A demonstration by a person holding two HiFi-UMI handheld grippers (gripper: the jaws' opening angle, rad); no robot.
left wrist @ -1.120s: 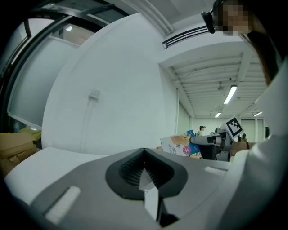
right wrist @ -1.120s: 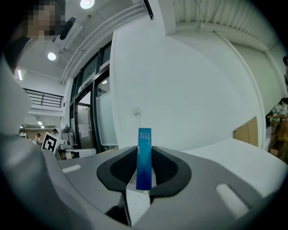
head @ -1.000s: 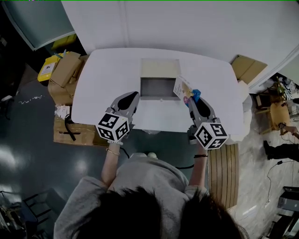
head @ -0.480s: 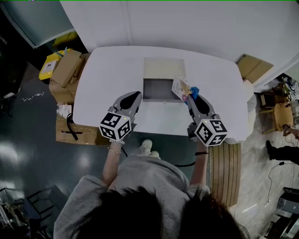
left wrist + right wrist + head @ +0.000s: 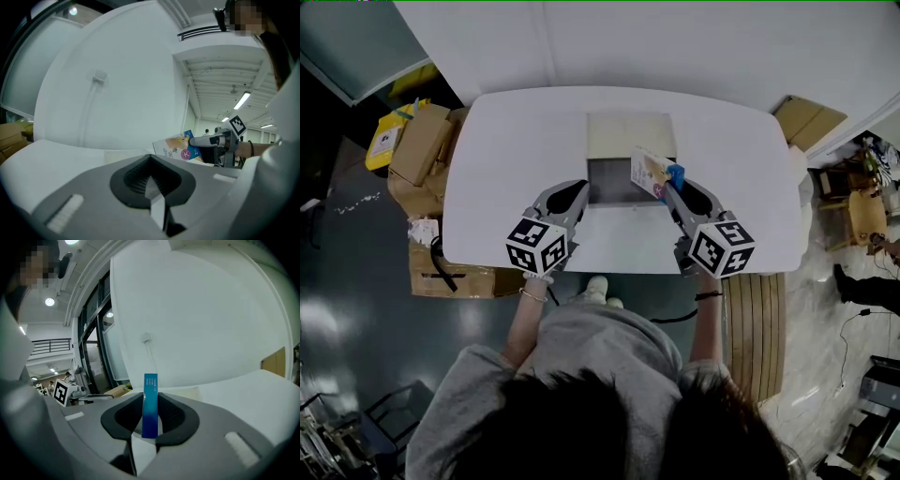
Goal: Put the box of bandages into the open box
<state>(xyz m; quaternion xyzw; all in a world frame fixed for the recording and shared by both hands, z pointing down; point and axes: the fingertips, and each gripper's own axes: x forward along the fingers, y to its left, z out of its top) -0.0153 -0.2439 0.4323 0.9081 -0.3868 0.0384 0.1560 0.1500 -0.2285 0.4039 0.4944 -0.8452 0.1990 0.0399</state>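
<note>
Blue-edged box of bandages (image 5: 649, 173) carried over the open box (image 5: 628, 139)

We kept our right tongs (image 5: 669, 186) clenched on its blue edge and brought it from beside the open box to over the opening's right side. Our left tongs (image 5: 577, 188) were closed and empty by the front wall, above the white tabletop (image 5: 516, 141). Only lowering and release remained, we judged.

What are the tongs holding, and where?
The right tongs pinch the box of bandages at its blue end. The left tongs are shut, holding nothing.
</note>
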